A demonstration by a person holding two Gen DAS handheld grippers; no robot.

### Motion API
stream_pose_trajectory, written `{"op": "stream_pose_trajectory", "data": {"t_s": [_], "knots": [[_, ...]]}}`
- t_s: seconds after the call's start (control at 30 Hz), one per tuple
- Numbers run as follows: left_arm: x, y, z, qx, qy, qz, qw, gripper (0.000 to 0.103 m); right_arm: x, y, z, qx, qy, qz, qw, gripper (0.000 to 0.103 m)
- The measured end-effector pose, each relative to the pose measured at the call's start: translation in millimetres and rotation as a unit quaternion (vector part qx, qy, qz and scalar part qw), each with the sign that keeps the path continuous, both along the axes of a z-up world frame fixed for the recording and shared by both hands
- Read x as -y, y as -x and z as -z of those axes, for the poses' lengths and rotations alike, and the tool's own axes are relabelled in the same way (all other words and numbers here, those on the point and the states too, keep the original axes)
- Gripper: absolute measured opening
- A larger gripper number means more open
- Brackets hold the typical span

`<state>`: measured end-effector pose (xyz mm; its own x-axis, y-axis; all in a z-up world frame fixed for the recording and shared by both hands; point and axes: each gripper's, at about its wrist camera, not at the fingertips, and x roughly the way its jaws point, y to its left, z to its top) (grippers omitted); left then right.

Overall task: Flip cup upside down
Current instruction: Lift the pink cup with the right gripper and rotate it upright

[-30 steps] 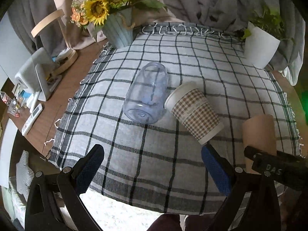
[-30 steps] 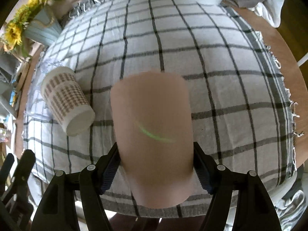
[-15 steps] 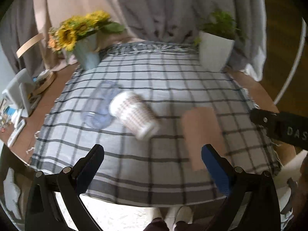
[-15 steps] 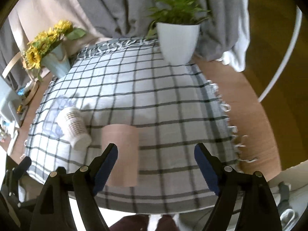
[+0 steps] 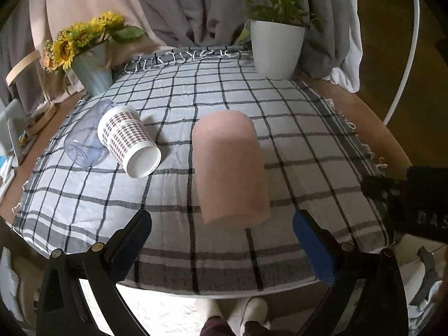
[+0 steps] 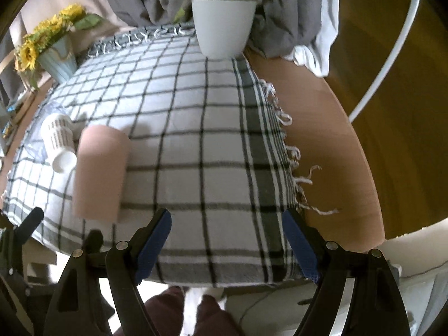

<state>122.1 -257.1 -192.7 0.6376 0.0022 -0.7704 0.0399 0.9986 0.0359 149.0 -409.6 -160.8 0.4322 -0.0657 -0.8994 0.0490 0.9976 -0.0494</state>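
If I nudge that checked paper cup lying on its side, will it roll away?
The checked cup lies on its side, so it probably rolls, curving because it tapers. The clear cup right beside it may block it that way. It looks like thin paper, likely light and easily crushed.

Standing upside down on the tablecloth point(image 5: 179, 106), just ahead of the left gripper point(image 5: 221, 238): cup point(image 5: 229, 168). Off to its left, lying on its side: paper cup point(image 5: 128, 140), with a clear jar point(image 5: 84, 140) also tipped over, touching behind it. Far back left: flower vase point(image 5: 92, 70). Far back right: potted plant point(image 5: 275, 47). Right gripper point(image 6: 226, 240) sitting well right of the cup point(image 6: 99, 170), nothing between its fingers.
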Motion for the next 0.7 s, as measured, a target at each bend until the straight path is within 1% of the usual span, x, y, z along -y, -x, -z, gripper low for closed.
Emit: {"op": "stream_pose_trajectory", "data": {"t_s": [0.17,0.23,0.3,0.37,0.43,0.6,0.7], "knots": [[8,-3,12,0.023,-0.019,-0.006,0.9995,0.099,6,6,15,-0.017,0.002,0.001,1.000,0.082],[10,-4,17,0.024,-0.022,-0.005,0.9995,0.099,7,7,21,-0.024,0.004,0.001,1.000,0.082],[11,-7,21,0.020,-0.019,-0.005,0.9996,0.095,6,8,23,-0.026,0.006,0.000,1.000,0.082],[12,-9,24,0.015,-0.012,-0.004,0.9998,0.086,6,9,24,-0.026,0.010,-0.001,1.000,0.082],[13,-11,25,0.013,-0.009,-0.005,0.9999,0.082,7,10,25,-0.025,0.012,-0.002,1.000,0.082],[15,-12,23,0.021,-0.015,-0.011,0.9996,0.076,13,12,26,-0.027,0.010,0.005,1.000,0.082],[16,-13,22,0.022,-0.019,-0.007,0.9996,0.063,16,12,27,-0.030,0.008,0.010,0.999,0.082]]}}
